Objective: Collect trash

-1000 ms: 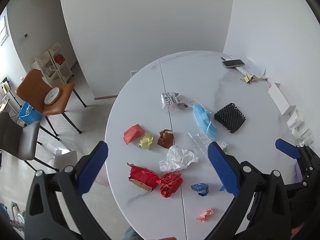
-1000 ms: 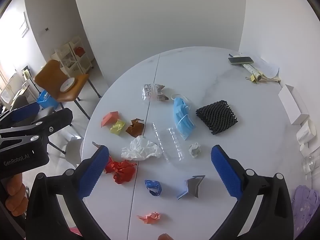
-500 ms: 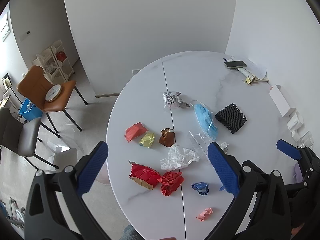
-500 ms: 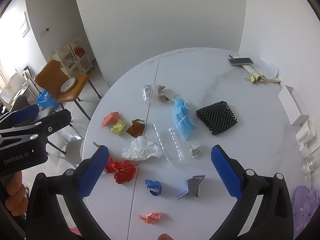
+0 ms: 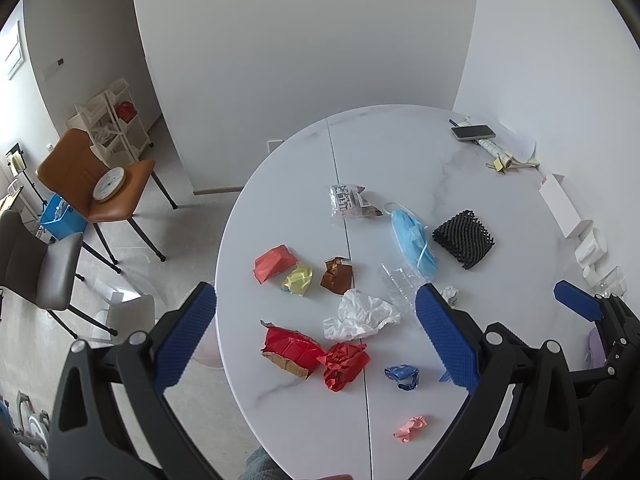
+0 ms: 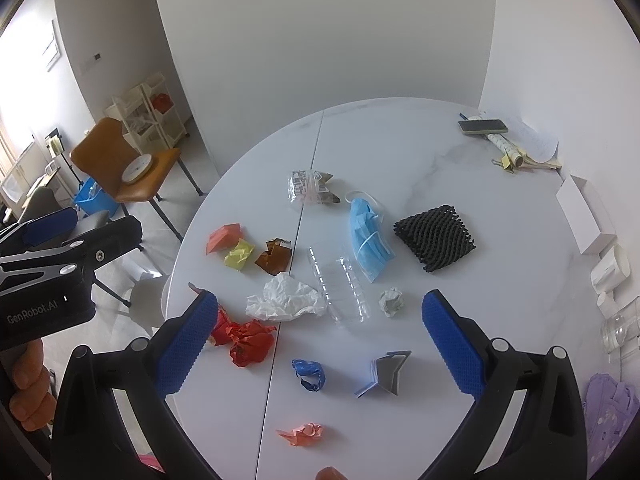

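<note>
trash [image 6: 282, 298] lies below both open grippers [image 6: 320, 340]

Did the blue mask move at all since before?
No. The blue mask lies beside the black mesh on the table just as earlier; only the cameras shifted slightly.

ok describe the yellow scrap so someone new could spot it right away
Start at the round white table and go to its left edge. Three small scraps sit in a row there: the yellow crumpled paper is the middle one, between an orange folded paper and a brown wrapper.
</note>
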`<act>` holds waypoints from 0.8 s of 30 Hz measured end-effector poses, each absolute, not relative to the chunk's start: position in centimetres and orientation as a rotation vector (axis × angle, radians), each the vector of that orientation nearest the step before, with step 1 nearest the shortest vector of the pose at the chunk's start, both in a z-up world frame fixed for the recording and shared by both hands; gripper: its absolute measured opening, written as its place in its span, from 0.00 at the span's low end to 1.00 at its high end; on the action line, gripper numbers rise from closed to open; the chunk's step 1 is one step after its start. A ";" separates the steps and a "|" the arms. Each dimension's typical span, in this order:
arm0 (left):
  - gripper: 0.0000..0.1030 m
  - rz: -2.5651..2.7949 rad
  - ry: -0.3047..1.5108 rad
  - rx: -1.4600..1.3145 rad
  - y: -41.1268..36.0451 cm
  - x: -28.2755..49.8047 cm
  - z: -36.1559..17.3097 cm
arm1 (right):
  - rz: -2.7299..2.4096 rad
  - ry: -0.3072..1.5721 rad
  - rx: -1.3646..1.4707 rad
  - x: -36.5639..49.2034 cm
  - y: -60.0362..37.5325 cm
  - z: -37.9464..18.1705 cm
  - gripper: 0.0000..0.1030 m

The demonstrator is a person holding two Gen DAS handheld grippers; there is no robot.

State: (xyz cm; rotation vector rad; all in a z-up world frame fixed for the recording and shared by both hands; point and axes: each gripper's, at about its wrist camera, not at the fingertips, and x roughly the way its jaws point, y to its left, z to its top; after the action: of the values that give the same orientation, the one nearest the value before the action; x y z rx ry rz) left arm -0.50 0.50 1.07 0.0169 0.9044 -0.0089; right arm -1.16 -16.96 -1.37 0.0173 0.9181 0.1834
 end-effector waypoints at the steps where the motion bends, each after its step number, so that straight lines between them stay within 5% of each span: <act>1: 0.92 -0.009 0.905 0.017 0.5 -0.5 1.1 | 0.185 0.918 0.017 -1.2 -16.9 -1.3 0.98; 24: 0.92 0.001 0.910 0.003 1.0 -0.6 0.9 | 0.183 0.913 0.006 -1.4 -16.9 -1.0 0.98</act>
State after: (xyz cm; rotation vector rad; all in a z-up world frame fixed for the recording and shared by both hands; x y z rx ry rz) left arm -0.61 0.96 0.95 0.0028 0.9103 0.0008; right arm -1.37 -16.89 -0.99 0.0061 0.9125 0.1834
